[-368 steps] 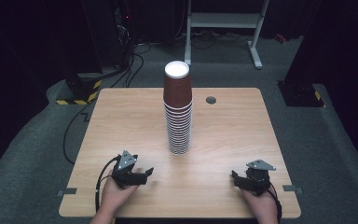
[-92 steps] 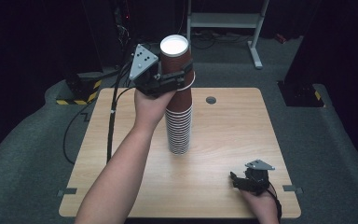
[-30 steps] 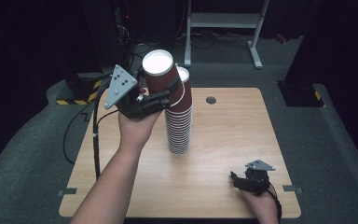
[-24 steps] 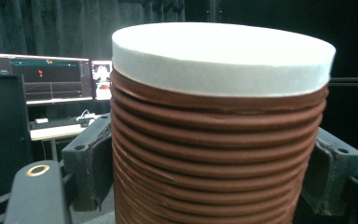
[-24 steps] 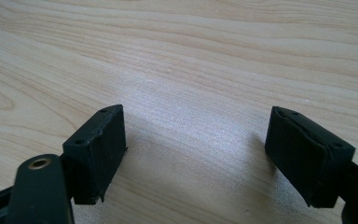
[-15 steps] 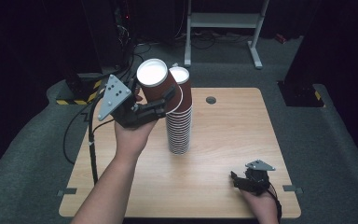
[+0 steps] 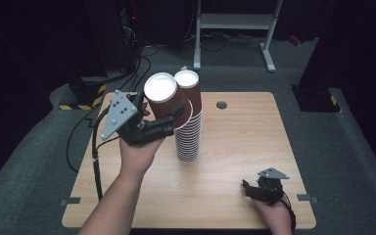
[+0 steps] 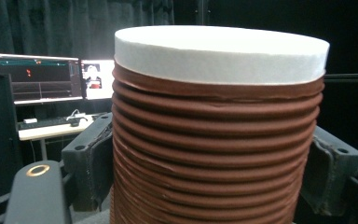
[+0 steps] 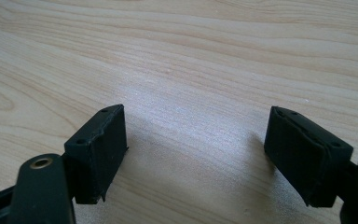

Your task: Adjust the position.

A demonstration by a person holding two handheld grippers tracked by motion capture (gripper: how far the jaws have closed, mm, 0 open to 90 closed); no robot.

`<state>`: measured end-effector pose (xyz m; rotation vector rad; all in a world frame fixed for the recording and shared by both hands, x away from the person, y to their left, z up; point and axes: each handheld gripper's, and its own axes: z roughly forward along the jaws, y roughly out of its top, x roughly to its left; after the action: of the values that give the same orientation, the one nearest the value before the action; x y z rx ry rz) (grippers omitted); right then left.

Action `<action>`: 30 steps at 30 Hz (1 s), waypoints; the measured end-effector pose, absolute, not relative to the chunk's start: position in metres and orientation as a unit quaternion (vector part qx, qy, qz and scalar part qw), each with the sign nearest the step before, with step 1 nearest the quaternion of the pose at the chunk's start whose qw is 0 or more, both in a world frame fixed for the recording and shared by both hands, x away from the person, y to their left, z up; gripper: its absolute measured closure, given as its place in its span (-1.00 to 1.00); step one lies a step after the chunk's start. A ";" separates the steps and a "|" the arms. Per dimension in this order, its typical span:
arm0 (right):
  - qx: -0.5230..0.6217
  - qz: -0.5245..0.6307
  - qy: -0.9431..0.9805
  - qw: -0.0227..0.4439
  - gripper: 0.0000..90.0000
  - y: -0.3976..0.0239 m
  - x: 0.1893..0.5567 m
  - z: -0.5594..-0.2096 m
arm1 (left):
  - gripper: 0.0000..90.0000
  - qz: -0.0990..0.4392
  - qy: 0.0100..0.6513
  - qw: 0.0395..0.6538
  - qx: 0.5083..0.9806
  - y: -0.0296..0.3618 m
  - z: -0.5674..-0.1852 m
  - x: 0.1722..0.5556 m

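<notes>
my left gripper [image 7: 169, 115] clamps lifted cup [image 7: 162, 100] just left of stack [image 7: 188, 122], freeing it | right gripper [image 7: 254, 188] idle, jaws wide, near stack's front-right

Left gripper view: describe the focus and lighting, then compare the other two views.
Left gripper view: cup sharp and evenly lit, monitors behind soft. Right gripper view: table bright with a pale sheen, soft shadows beside the jaws. High view: table lit, surroundings nearly black.
</notes>
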<state>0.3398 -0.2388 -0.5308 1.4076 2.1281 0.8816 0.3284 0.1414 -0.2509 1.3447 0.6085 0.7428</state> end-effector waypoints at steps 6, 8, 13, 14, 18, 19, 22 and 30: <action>0.508 0.319 0.769 0.220 -0.52 -0.239 0.339 -0.531 | -0.57 0.322 0.272 0.678 0.602 0.141 -0.259 0.327; 0.508 0.319 0.769 0.220 -0.52 -0.239 0.339 -0.531 | -0.58 0.319 0.273 0.678 0.603 0.141 -0.262 0.326; 0.508 0.320 0.769 0.219 -0.50 -0.239 0.339 -0.531 | -0.58 0.310 0.276 0.675 0.609 0.140 -0.274 0.326; 0.508 0.320 0.769 0.219 -0.49 -0.239 0.339 -0.531 | -0.58 0.310 0.277 0.674 0.611 0.140 -0.276 0.326; 0.507 0.321 0.769 0.221 -0.49 -0.239 0.339 -0.531 | -0.58 0.303 0.279 0.672 0.616 0.140 -0.286 0.325; 0.507 0.321 0.769 0.221 -0.49 -0.239 0.339 -0.531 | -0.58 0.304 0.281 0.670 0.617 0.139 -0.291 0.325; 0.507 0.321 0.769 0.221 -0.48 -0.239 0.339 -0.531 | -0.57 0.300 0.282 0.668 0.620 0.140 -0.297 0.325; 0.508 0.322 0.768 0.221 -0.44 -0.240 0.339 -0.530 | -0.58 0.289 0.281 0.653 0.641 0.133 -0.321 0.322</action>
<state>0.3386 -0.2395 -0.5304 1.4035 2.1229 0.8891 0.3222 0.1332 -0.3205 1.4558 0.6381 0.6558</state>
